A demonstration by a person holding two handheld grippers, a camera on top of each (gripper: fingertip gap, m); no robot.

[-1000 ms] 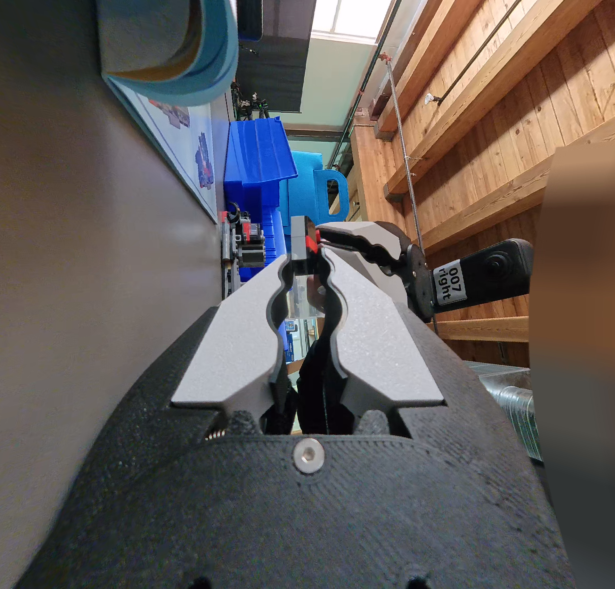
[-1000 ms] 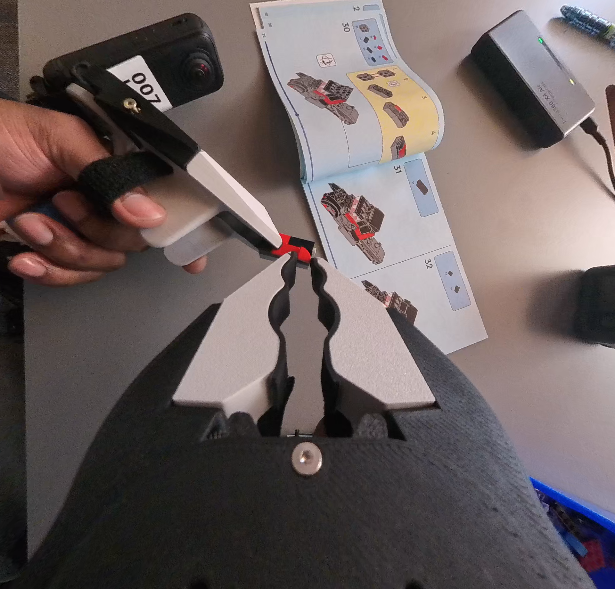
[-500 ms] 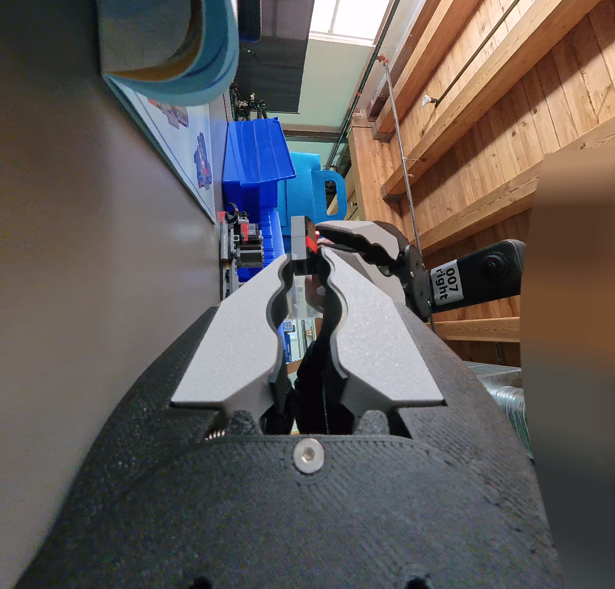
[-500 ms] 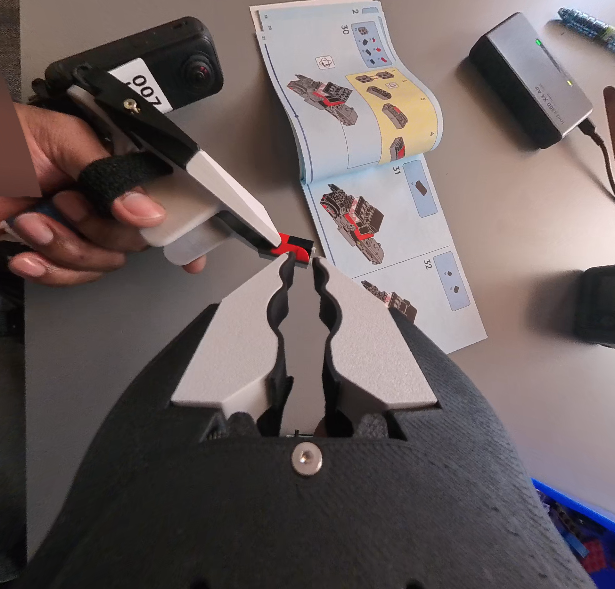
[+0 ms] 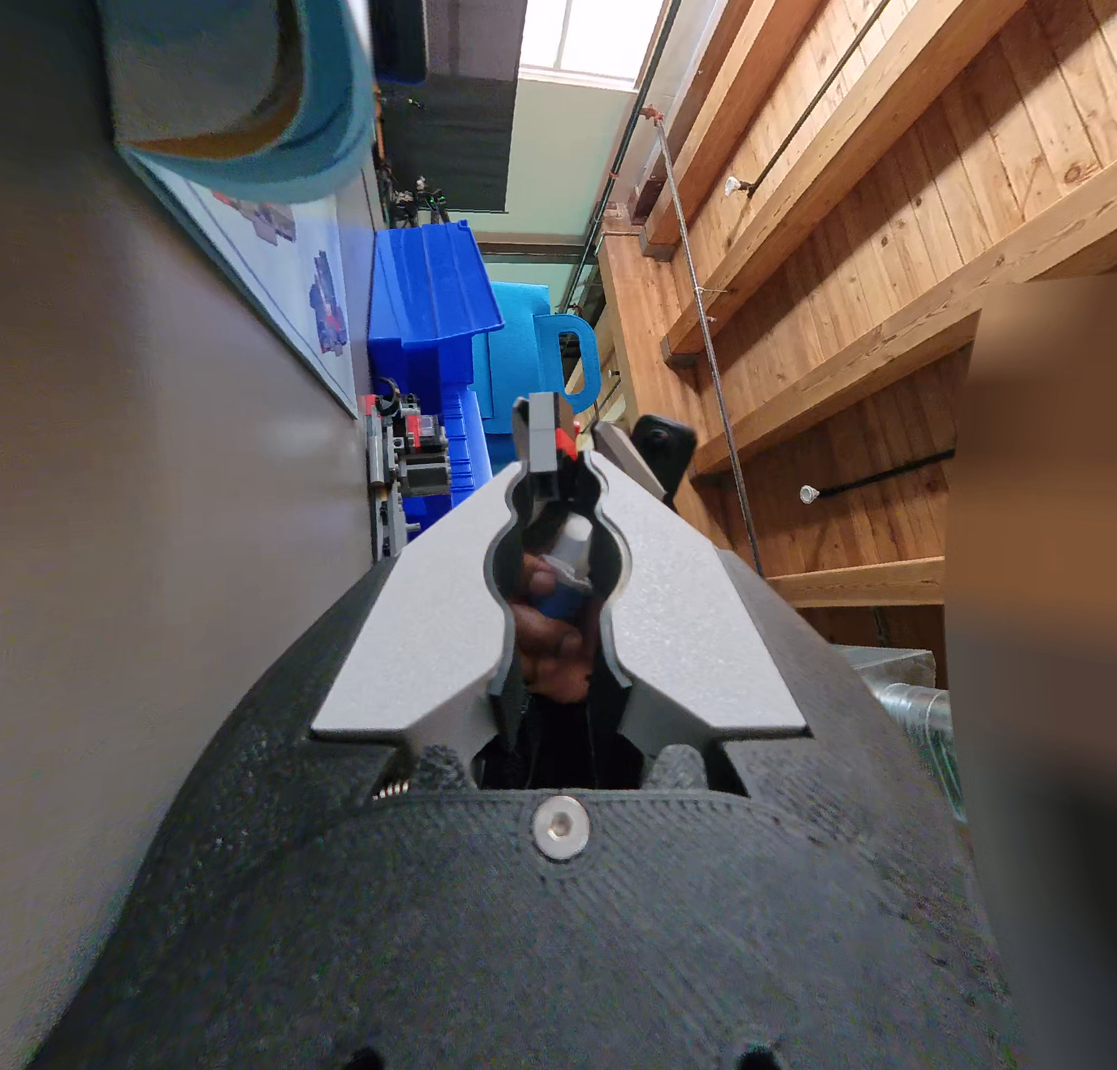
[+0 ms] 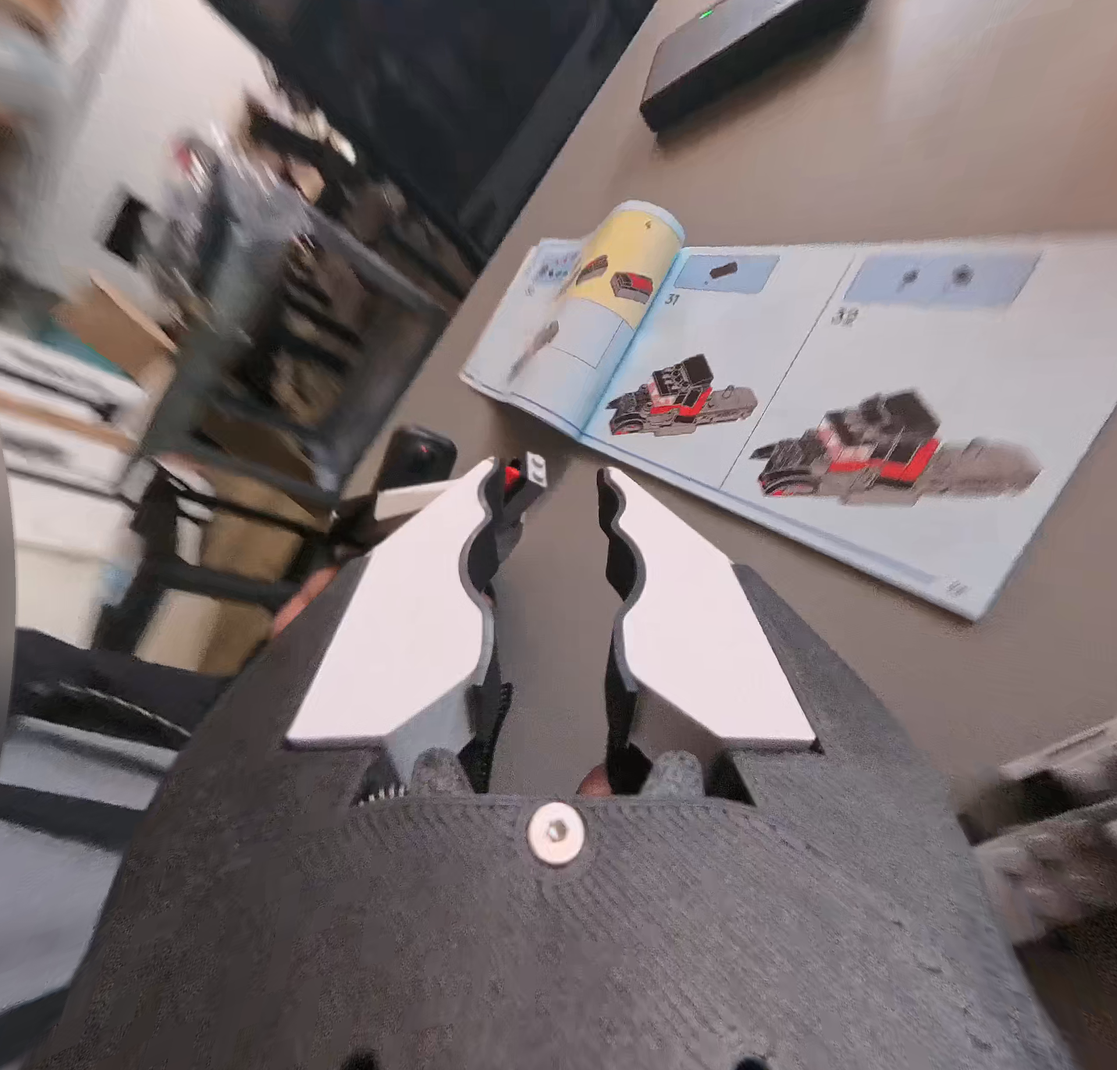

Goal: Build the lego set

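Observation:
My left gripper (image 5: 553, 467) is shut on a small lego assembly (image 5: 542, 436) of grey, black and red bricks and holds it in the air beside the table. The same assembly shows in the right wrist view (image 6: 532, 474), with the left gripper's finger (image 6: 411, 494) coming in from the left. My right gripper (image 6: 547, 479) is open. The assembly sits close by its left fingertip (image 6: 486, 476), with a clear gap to its right fingertip (image 6: 607, 482). The right gripper also shows behind the assembly in the left wrist view (image 5: 641, 454).
A partly built lego model (image 5: 408, 467) stands on the grey table (image 6: 906, 164) in front of a blue bin (image 5: 429, 315). The open instruction booklet (image 6: 786, 376) lies on the table. A black box (image 6: 755, 37) with a green light lies beyond it.
My right gripper has opened and let go of the assembly, and it has swung and tilted to a lower angle. My left gripper keeps its hold on the assembly.

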